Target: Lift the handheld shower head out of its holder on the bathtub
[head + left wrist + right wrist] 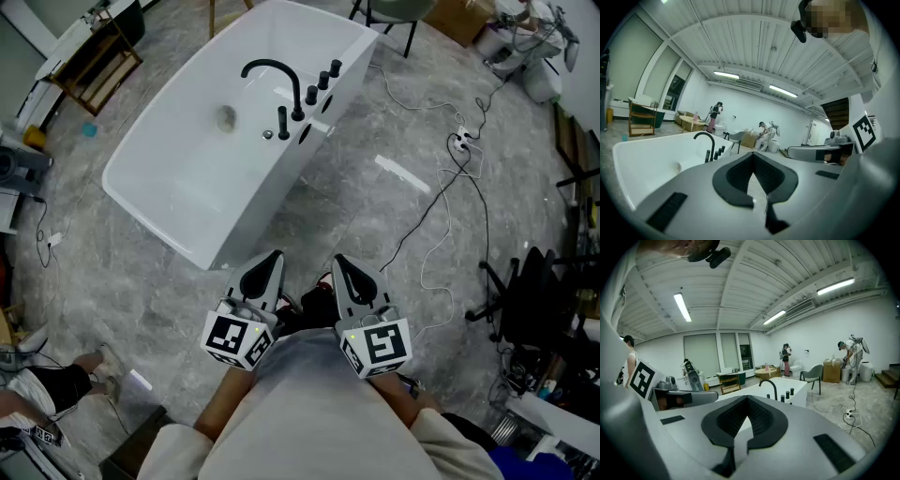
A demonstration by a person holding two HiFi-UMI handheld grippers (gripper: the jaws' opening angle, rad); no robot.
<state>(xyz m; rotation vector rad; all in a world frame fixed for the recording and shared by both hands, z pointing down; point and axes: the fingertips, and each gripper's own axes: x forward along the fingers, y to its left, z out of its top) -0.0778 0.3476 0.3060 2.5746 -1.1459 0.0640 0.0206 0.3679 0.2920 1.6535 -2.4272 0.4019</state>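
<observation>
The white bathtub (pixel 267 202) stood on the grey floor (pixel 375 216) in front of me, well apart from both grippers. I held my left gripper (pixel 272 258) and my right gripper (pixel 340 262) side by side near my body, each with its jaws together and nothing between them. On the tub's right-hand rim rose the black curved faucet (pixel 274 73). Just beside it, the slim black handheld shower head (pixel 283 122) stood upright in its place on that rim, untouched.
</observation>
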